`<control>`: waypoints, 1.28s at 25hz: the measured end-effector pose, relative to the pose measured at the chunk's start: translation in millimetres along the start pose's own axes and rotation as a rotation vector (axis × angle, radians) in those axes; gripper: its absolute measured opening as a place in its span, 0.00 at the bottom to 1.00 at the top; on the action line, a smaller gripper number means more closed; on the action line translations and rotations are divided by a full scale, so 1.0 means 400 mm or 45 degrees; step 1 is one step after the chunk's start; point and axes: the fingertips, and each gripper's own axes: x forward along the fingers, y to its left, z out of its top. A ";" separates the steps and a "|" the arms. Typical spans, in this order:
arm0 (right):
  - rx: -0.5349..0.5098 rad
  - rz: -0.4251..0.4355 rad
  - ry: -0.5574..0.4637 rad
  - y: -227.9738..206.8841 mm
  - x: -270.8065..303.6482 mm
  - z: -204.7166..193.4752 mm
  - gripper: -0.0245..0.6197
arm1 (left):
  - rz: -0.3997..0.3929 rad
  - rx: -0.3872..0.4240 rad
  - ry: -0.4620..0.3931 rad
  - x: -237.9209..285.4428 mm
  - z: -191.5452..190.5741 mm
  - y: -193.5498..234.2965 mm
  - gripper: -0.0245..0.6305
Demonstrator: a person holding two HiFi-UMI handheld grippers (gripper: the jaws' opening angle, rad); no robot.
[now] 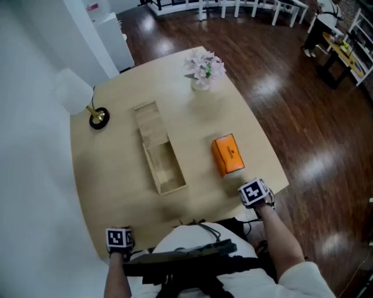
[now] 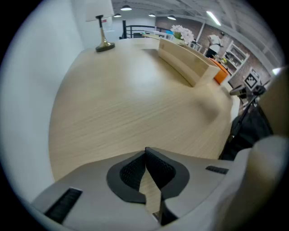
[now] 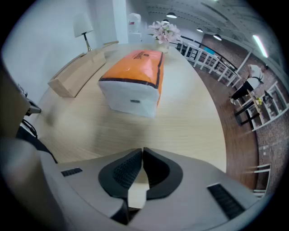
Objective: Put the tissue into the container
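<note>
At the outset, left gripper [image 2: 145,155] and right gripper [image 3: 141,155] clenched empty; next, probably opening the right onto the orange tissue pack [image 3: 133,79] just ahead, wooden container [image 3: 67,83] beyond-left.

You are looking down on a pale wooden table with rounded corners [image 1: 116,174]. Near the table's far edge stands a small white vase of pale pink and white flowers [image 1: 203,67]. At the table's far left corner sits a lamp with a round brass base and a slim stem [image 1: 98,117]; its white shade [image 1: 73,90] leans out past the table's edge. A white wall [image 1: 29,145] runs along the table's left side. A dark glossy plank floor [image 1: 303,128] spreads to the table's right. Beyond the table's far left corner stands a white cabinet [image 1: 111,41], and beyond the far side a row of white rails [image 1: 233,7]. Well apart from the table, off its far right corner, a person [image 1: 320,26] stands by a dark bench [image 1: 335,55].
</note>
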 end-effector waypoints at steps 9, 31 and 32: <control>0.302 0.002 -0.347 -0.090 -0.070 0.062 0.19 | -0.257 -0.187 -0.658 -0.148 0.273 -0.138 0.04; 0.192 0.296 -0.572 0.022 -0.126 0.414 0.73 | -0.648 0.026 -0.902 -0.358 0.465 -0.432 0.23; 0.182 0.297 -0.564 0.026 -0.119 0.421 0.73 | -0.649 0.035 -0.896 -0.356 0.464 -0.435 0.23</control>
